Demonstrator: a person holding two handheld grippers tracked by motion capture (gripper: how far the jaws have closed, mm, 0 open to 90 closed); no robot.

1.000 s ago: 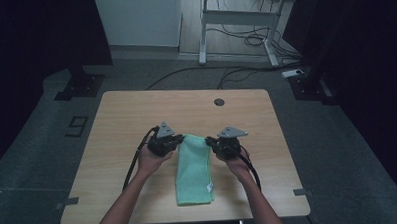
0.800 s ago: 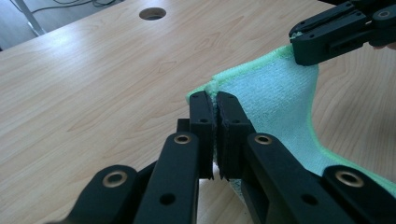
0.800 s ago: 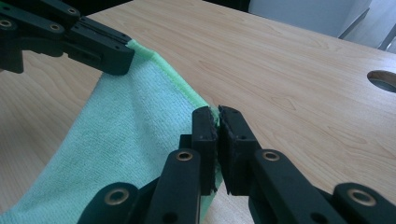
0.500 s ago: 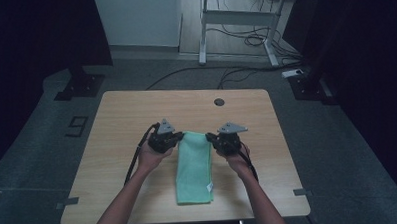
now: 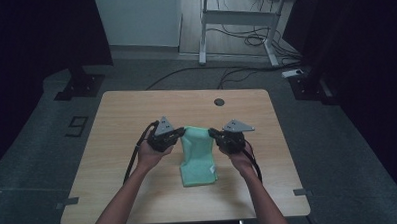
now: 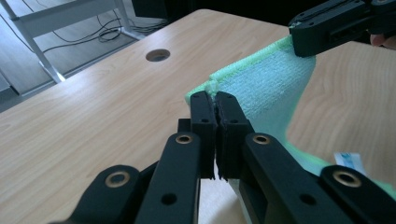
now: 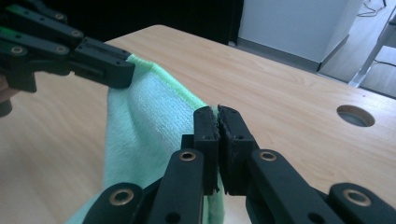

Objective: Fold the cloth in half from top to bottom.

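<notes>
Both tongs, left (image 5: 179, 133) and right (image 5: 213, 133), clamped on far towel (image 5: 198, 157) corners; best lifted level, pulled evenly toward near edge, corners matched over table (image 5: 136, 109).

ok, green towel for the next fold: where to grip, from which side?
The far corners, one per gripper, each from its own side. The green towel is a long folded strip; its far edge is lifted and taut between the left gripper and right gripper, both shut on the corners, while the near end lies flat on the table. That grip looks sound.
</notes>
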